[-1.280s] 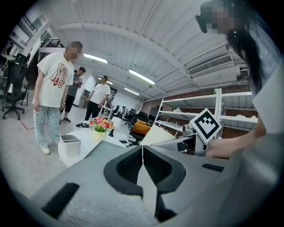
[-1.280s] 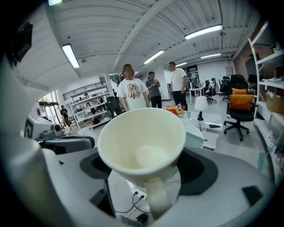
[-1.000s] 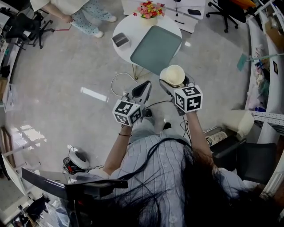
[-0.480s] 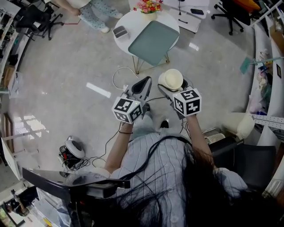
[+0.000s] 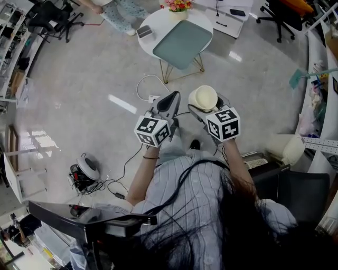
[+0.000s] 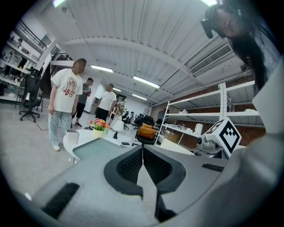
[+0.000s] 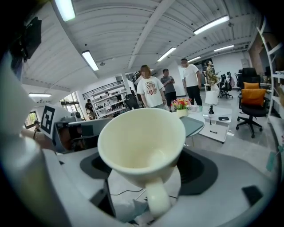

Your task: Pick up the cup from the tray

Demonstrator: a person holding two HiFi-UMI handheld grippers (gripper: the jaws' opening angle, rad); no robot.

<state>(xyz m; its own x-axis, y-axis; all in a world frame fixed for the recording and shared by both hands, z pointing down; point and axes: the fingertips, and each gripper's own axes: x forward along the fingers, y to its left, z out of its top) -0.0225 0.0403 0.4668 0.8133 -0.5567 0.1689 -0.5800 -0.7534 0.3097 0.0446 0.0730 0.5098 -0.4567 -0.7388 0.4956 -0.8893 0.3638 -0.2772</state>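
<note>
- The only print that reads clearly is the black-and-white square pattern on each grey marker cube, one (image 5: 152, 131) at centre left and one (image 5: 223, 124) at centre right of the head view.
- In the right gripper view, a standing person (image 7: 150, 91) at upper centre wears a white T-shirt with a chest graphic too small to read.
- The cream ceramic cup (image 5: 203, 97) with a loop handle sits just above centre in the head view, in the right gripper (image 5: 206, 104).
- In the right gripper view the cup fills the middle of the frame. Its open mouth tips toward the camera and its handle points to the lower edge.
- The right gripper's dark-padded jaws stand part-way apart and press the cup's body from either side.
- The left gripper (image 5: 173, 96), just left of the cup, has its jaws closed together with nothing between them.
- The grey-green rectangular tray (image 5: 182, 43) lies on the round white table (image 5: 158, 21) at the top of the head view, well apart from the cup.
- A small pot of pink and red flowers (image 5: 178, 5) stands at the table's far edge.
</note>
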